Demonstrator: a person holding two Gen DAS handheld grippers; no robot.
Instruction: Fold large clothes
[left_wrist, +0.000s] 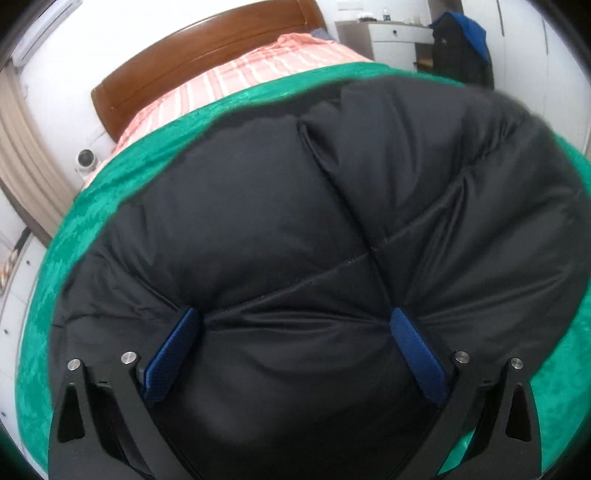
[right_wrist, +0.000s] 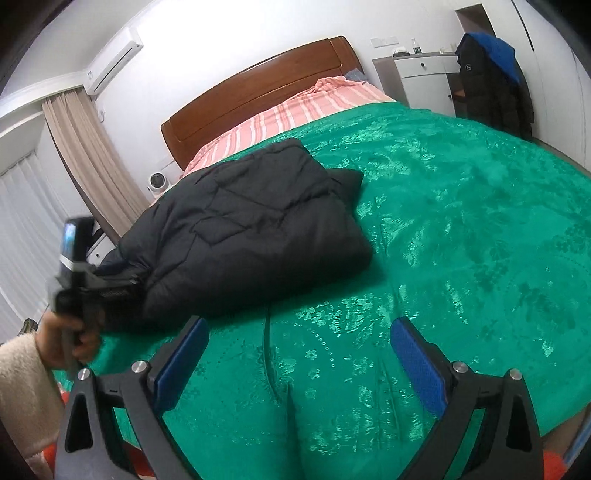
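A black quilted puffer jacket (right_wrist: 251, 229) lies folded into a thick bundle on the left half of the green bedspread (right_wrist: 443, 258). In the left wrist view the jacket (left_wrist: 332, 221) fills most of the picture. My left gripper (left_wrist: 294, 314) is open wide, its blue pads (left_wrist: 173, 354) dug into the padding, and a bulge of fabric sits between them. From the right wrist view, the left gripper (right_wrist: 122, 291) appears blurred at the jacket's near left end, held by a hand. My right gripper (right_wrist: 300, 325) hangs open over bare bedspread to the right of the jacket, with nothing between its fingers.
A wooden headboard (right_wrist: 258, 88) and a pink striped sheet (right_wrist: 314, 107) are at the far end of the bed. A dark coat with a blue hood (right_wrist: 495, 81) hangs by a white cabinet (right_wrist: 424, 77) at the back right. A small white device (right_wrist: 157, 182) stands left of the bed.
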